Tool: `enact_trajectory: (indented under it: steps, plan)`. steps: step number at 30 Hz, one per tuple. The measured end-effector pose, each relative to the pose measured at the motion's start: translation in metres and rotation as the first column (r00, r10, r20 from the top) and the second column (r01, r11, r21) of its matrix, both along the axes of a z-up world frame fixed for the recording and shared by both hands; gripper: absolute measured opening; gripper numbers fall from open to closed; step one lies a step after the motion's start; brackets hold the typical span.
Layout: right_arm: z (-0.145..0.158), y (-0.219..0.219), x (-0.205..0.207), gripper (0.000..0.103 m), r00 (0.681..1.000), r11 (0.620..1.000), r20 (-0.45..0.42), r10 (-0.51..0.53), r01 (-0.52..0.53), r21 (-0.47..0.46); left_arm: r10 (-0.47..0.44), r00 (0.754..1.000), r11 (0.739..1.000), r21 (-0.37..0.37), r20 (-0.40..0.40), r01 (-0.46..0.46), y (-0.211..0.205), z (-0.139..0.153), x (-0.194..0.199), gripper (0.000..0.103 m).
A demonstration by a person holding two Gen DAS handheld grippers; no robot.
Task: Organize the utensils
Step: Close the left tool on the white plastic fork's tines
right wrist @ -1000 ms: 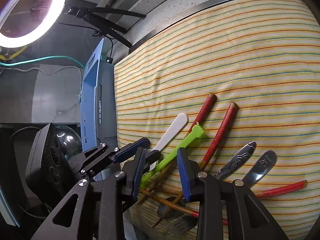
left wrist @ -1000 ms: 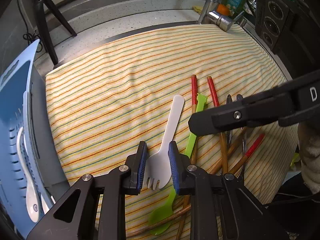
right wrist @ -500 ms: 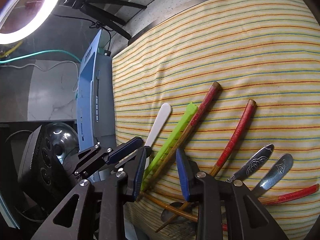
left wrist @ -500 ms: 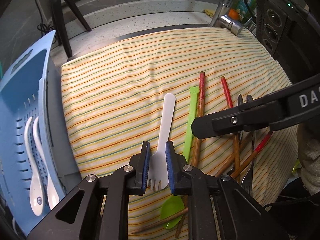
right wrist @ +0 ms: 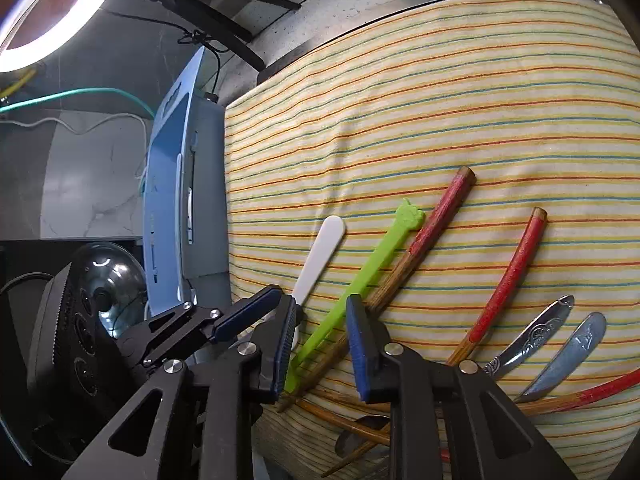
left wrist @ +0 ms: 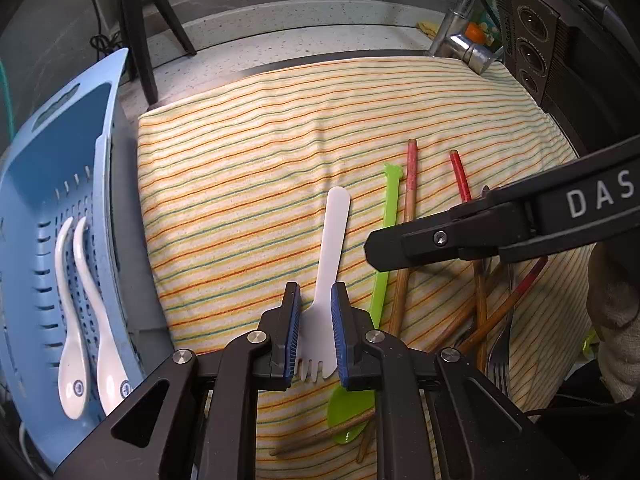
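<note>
- Left wrist view: my left gripper [left wrist: 315,334] was clenched on the white plastic fork [left wrist: 326,276], its blue pads pressing the neck just above the tines, the handle pointing away across the striped cloth [left wrist: 248,168].
- I judged this step to be the pick-up of the fork; the next move called for a lift and a carry left to the blue perforated basket [left wrist: 36,184], where two white ceramic spoons [left wrist: 86,320] lay side by side.
- The basket's near wall stood between the cloth and its floor, so I reckoned the fork had to clear that rim. The cloth to the left of the fork was bare, which gave open room that way.
- The right gripper's arm crossed the view just right of the fork, above the green plastic spoon [left wrist: 382,264] and the chopsticks [left wrist: 406,232], so room on that side was tight.
- Right wrist view: my right gripper [right wrist: 322,342] had its jaws closing around the green spoon's handle [right wrist: 360,276], with a red-tipped chopstick [right wrist: 424,246] crowding the right pad; I could not tell whether the pads pressed yet.
- I judged a risk of nipping that chopstick along with the spoon.
- Two metal handles [right wrist: 536,334] lay well to the right, with more chopsticks crossing beneath the jaws.
</note>
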State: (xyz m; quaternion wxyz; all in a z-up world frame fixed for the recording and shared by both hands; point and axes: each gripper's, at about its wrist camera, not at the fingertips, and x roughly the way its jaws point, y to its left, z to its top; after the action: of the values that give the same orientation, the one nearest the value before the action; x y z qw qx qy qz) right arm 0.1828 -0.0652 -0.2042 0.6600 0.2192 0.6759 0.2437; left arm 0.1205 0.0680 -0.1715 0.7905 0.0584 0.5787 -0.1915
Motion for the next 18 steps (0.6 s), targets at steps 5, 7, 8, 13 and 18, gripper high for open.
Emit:
enact_trajectory:
  steps: [5,7,8,13,18]
  plan:
    - [-0.005,0.004,0.007,0.016,0.999,0.999,-0.031,-0.029,0.028,-0.033,0.011,1.0,1.0,-0.008,0.001,-0.011,0.004,0.0,-0.003,0.014]
    - [-0.005,0.005,0.006,0.016,0.999,0.998,-0.027,-0.027,0.026,-0.049,0.014,1.0,1.0,-0.01,0.003,-0.014,0.004,0.0,-0.003,0.014]
    - [-0.004,0.006,0.005,0.016,1.0,0.998,-0.023,-0.021,0.019,-0.054,0.016,1.0,1.0,-0.012,0.003,-0.016,0.004,0.0,-0.003,0.014]
    - [-0.012,-0.003,-0.002,0.016,0.998,0.998,-0.052,-0.037,0.034,-0.056,0.019,1.0,1.0,-0.019,0.004,-0.019,0.009,0.0,-0.009,0.014]
    - [-0.012,-0.003,0.0,0.016,0.997,0.997,-0.051,-0.058,0.056,-0.05,0.01,1.0,1.0,-0.018,0.002,-0.01,0.007,0.0,-0.01,0.014]
